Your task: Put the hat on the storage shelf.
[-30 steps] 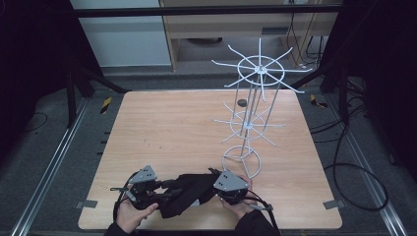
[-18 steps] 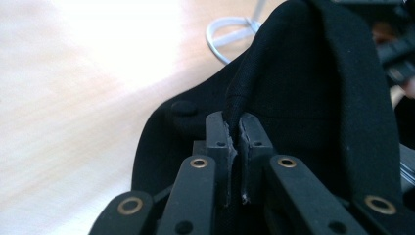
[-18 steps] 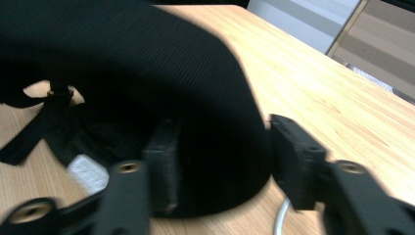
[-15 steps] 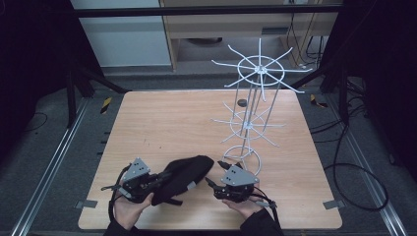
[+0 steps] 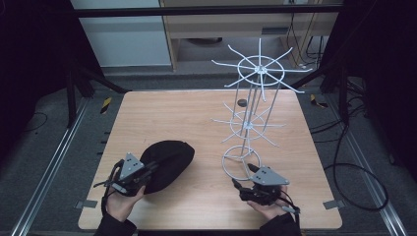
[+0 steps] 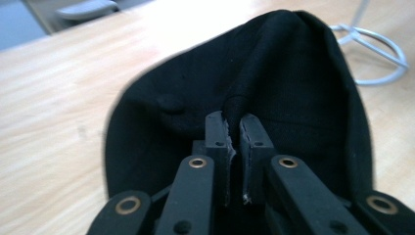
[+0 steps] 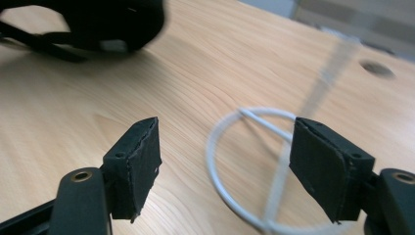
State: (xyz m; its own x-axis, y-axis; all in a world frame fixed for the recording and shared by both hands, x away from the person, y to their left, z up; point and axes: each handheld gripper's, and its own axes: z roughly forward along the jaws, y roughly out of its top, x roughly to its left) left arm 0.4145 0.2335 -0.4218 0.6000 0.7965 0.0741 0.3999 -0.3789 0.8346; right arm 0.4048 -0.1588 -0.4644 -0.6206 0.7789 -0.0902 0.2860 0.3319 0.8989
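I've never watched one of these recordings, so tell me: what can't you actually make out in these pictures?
- Black cap: its underside and brim, hidden by its own crown in the high view.
- Left gripper: how much fabric it pinches; shut jaws cover the fold.
- White wire rack: its post is blurred in the right gripper view.
- Dark spot on the table: too small to identify.

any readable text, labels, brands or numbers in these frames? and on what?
None readable.
Black cap: plain fabric, no logo or print visible in the high view or the left gripper view.
White wire rack: bare wire, no tag.
Table: plain wood, no marks.
Grippers: no lettering visible.
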